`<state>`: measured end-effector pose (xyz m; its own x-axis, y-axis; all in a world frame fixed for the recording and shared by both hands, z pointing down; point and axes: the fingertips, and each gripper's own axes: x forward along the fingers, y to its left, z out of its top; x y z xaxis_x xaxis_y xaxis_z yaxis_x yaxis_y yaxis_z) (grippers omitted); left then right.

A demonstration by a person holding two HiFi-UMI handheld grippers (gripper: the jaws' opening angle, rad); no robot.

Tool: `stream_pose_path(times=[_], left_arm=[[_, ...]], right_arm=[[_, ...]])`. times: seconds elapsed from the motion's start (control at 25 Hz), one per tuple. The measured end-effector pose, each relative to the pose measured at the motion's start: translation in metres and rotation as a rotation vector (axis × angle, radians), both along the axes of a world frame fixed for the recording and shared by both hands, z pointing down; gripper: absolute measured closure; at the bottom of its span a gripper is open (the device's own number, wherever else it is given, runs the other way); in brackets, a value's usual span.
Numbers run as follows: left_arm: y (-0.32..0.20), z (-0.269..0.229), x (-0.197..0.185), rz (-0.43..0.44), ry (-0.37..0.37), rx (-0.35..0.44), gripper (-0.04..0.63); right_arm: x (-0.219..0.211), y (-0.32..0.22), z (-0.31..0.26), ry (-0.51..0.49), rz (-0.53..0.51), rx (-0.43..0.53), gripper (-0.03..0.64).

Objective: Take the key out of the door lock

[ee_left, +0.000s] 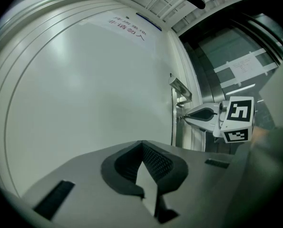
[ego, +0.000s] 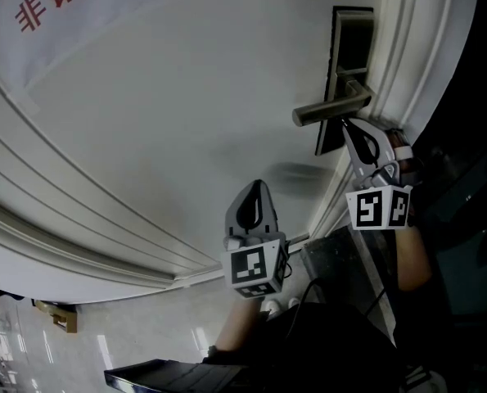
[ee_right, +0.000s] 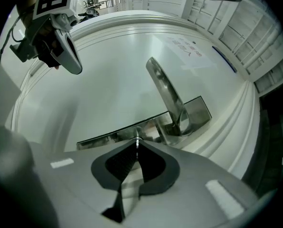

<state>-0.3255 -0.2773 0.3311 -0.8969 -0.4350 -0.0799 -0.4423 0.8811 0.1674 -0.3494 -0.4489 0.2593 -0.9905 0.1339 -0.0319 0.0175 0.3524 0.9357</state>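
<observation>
Two grippers, one busy: my right gripper [ee_right: 137,148] has its jaws pinched on the key [ee_right: 137,140], seated in the lock plate [ee_right: 108,136] just near of the lever handle [ee_right: 165,91], lined up for a straight pull. My left gripper [ego: 255,196] hangs clear to the left, jaws together, empty.

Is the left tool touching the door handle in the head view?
No, the left tool hangs in the air below and left of the door handle, with bare door panel showing between them.

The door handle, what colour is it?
The door handle is silvery grey metal with a dull shine. The right gripper view shows it best.
</observation>
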Motion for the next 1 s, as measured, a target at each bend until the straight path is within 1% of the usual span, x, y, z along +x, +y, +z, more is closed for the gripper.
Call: stream_pose_path(times=[0.32, 0.52, 0.68, 1.0], left_arm=[[-0.0032, -0.0005, 0.001, 0.007, -0.003, -0.001, 0.595], [-0.0037, 0.0001, 0.0024, 0.017, 0.012, 0.004, 0.595], [-0.0038, -0.0048, 0.0045, 0.018, 0.004, 0.011, 0.595], [-0.0025, -0.0092, 0.0078, 0.015, -0.005, 0.015, 0.595]], right_arm=[[0.0005, 0.0, 0.0016, 0.008, -0.008, 0.089, 0.606], [0.001, -0.0002, 0.0023, 0.009, -0.005, 0.155, 0.606], [0.0006, 0.0, 0.0032, 0.008, 0.001, 0.213, 0.606], [0.001, -0.0004, 0.0044, 0.004, 0.018, 0.299, 0.607]])
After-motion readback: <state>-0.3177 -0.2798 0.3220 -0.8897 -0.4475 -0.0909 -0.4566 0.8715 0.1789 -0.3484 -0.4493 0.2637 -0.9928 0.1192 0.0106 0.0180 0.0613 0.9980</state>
